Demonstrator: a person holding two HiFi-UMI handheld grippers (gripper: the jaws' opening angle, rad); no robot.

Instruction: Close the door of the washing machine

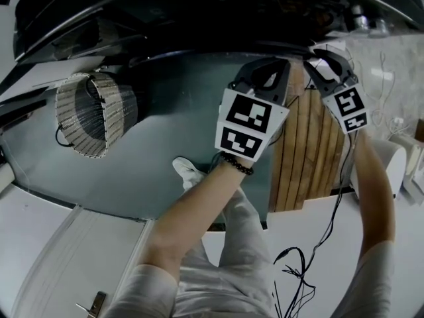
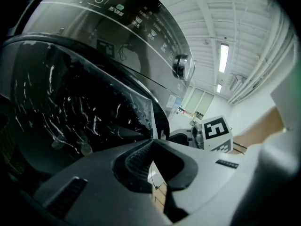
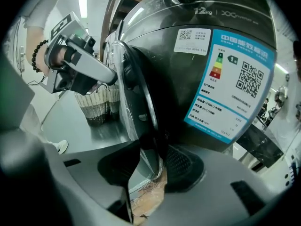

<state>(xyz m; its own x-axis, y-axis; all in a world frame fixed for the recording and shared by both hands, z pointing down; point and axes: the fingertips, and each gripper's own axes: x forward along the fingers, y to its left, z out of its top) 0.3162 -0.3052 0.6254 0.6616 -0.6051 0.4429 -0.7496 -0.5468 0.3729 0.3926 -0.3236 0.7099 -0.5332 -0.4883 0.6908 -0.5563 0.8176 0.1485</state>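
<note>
The dark grey washing machine [image 3: 160, 36] fills the right gripper view, and its round door [image 3: 141, 98] stands ajar, edge-on to that camera. My right gripper [image 3: 150, 168] is open, with the door's rim standing between its jaws. My left gripper [image 2: 153, 142] is shut with nothing in it. Its tips rest at the rim of the door's dark glass [image 2: 70, 112]. From the right gripper view the left gripper [image 3: 82, 65] reaches the door's outer edge from the left. In the head view both grippers, left [image 1: 268, 68] and right [image 1: 321, 58], are raised at the machine's dark front [image 1: 199, 18].
A woven basket [image 1: 93, 114] stands on the grey floor to the left, also seen behind the door as the basket [image 3: 96, 105]. A control knob [image 2: 181, 66] sits on the panel. A blue energy label [image 3: 230, 88] covers the machine's front. Wooden slats [image 1: 305, 151] and a black cable [image 1: 298, 270] lie below.
</note>
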